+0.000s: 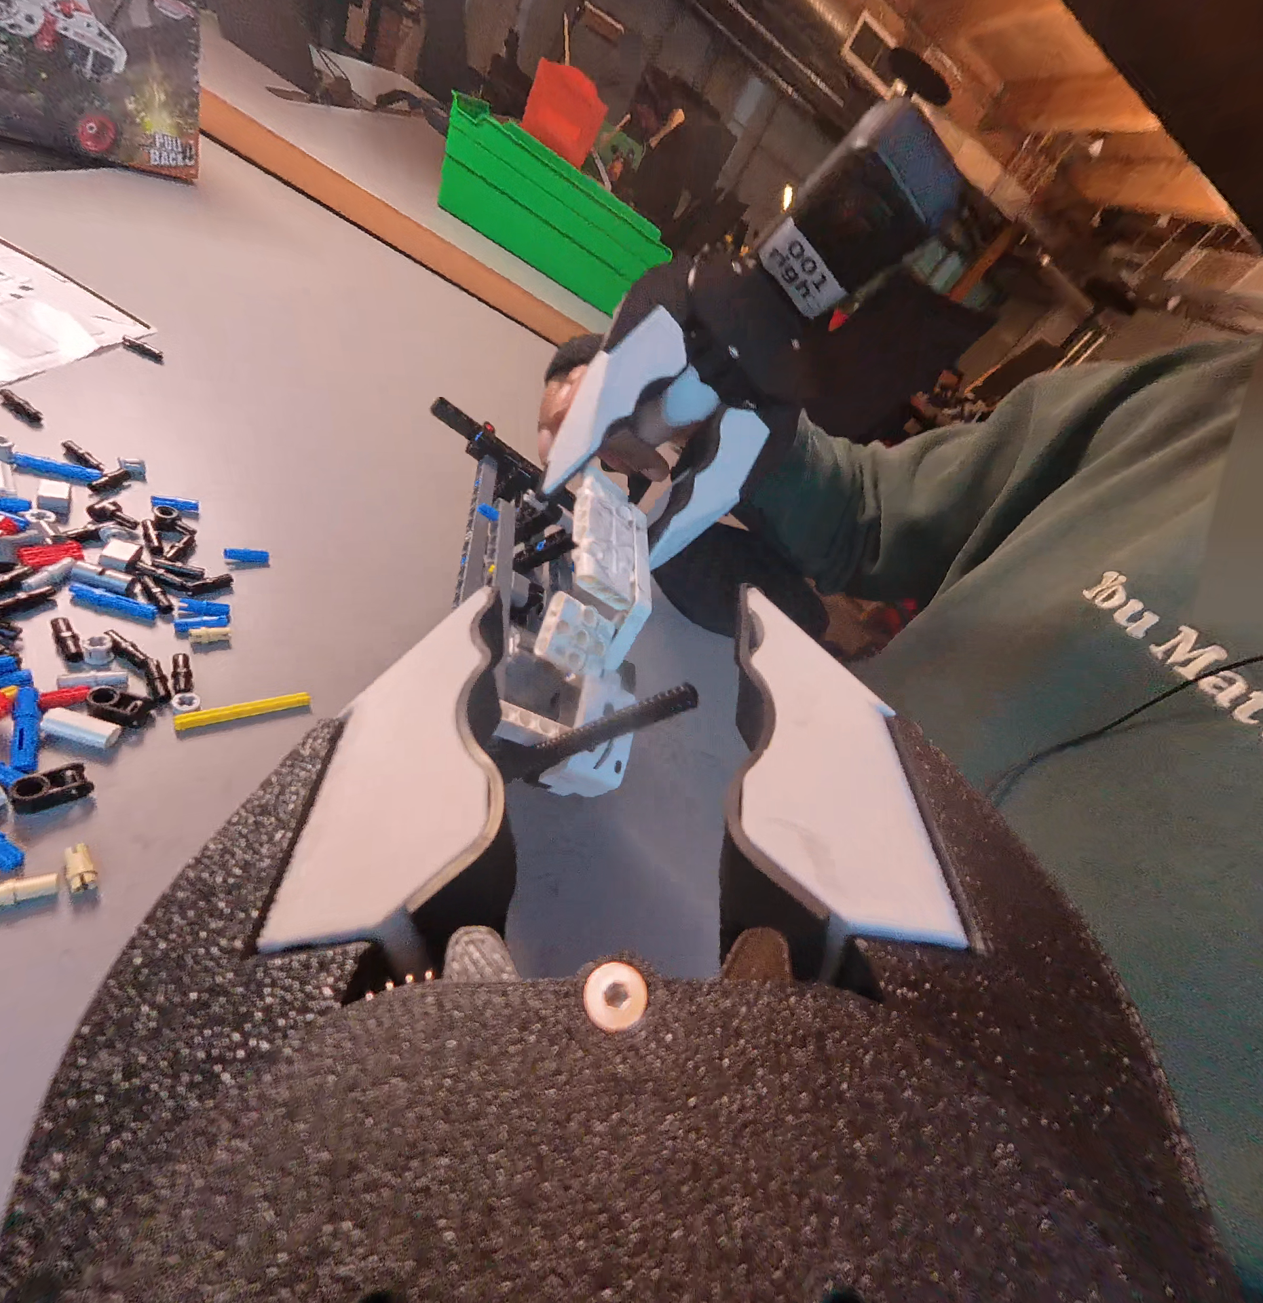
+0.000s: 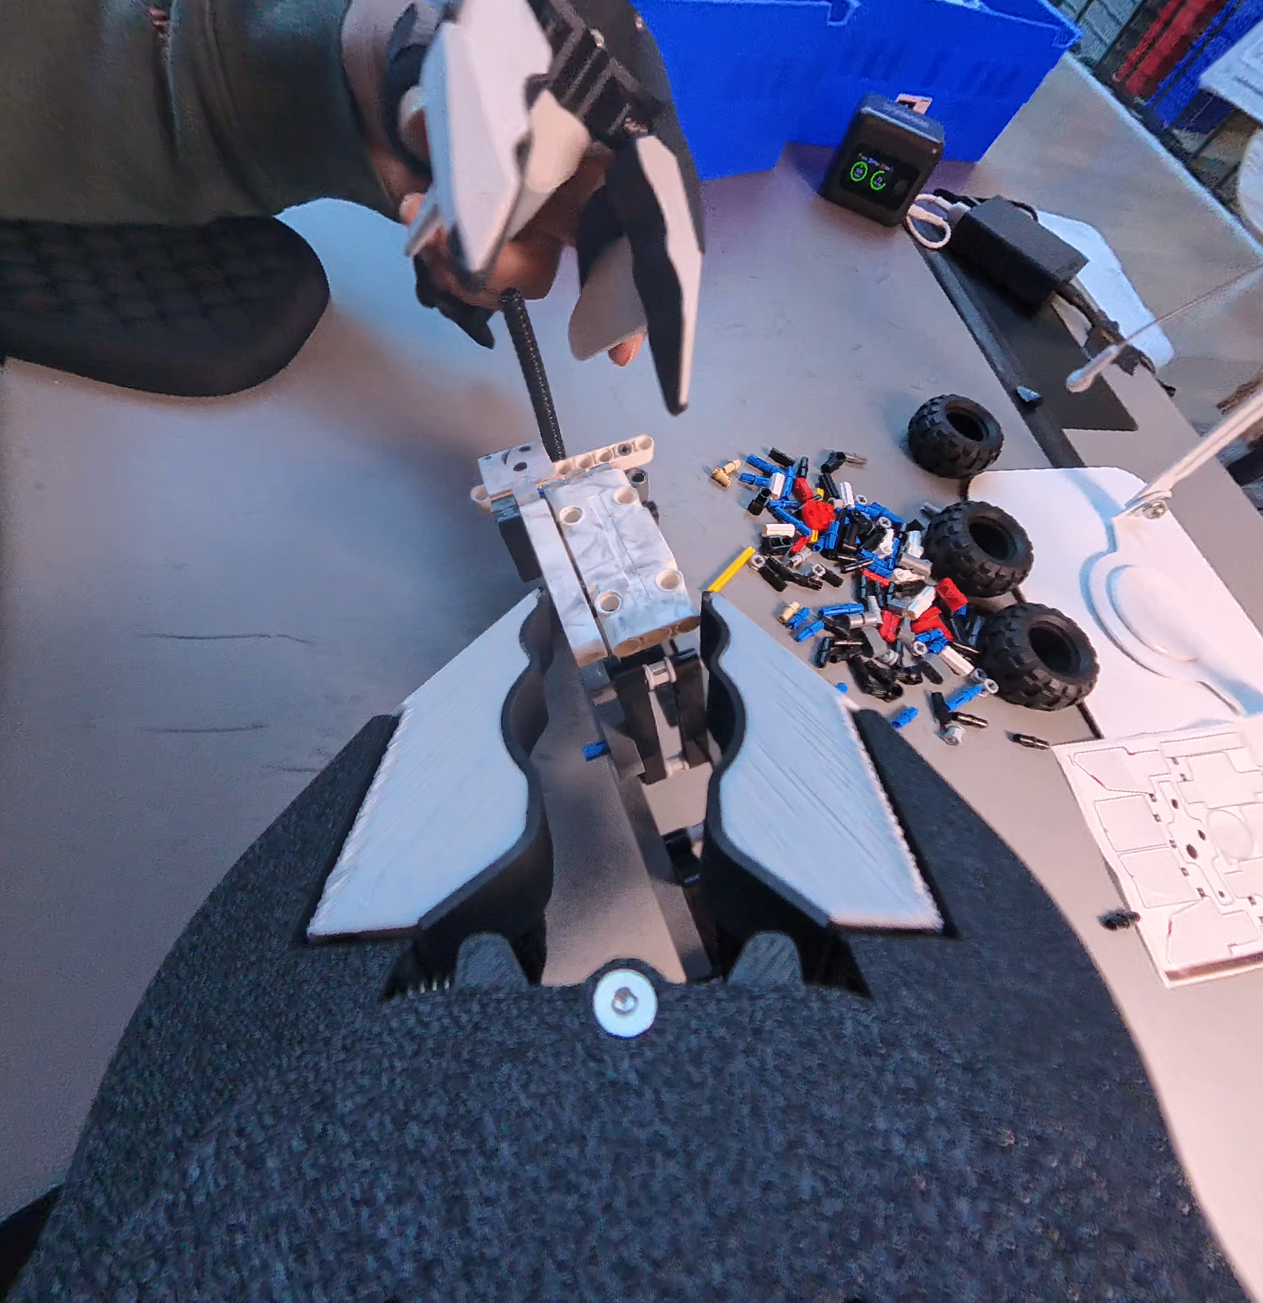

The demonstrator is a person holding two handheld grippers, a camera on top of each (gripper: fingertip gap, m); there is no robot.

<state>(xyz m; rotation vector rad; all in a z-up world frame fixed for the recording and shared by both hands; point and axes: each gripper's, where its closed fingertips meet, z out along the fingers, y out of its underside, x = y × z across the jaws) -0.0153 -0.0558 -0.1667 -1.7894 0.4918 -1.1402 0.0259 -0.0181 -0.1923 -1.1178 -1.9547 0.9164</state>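
Grey counter [image 2: 191,564] carries all

Part-built white, grey and black toy-brick chassis [image 2: 600,557] held above counter, between both grippers

Right gripper [image 2: 621,620]: jaws spread, chassis's dark end between them; whether pads press it, cannot tell

Left gripper [image 1: 614,606]: jaws spread wide, white end with black ridged axle [image 1: 614,726] between, apparently unclamped

Three black knobby rubber tyres [image 2: 977,546] beside heap of small blue, black, red pins [image 2: 861,578], right of chassis
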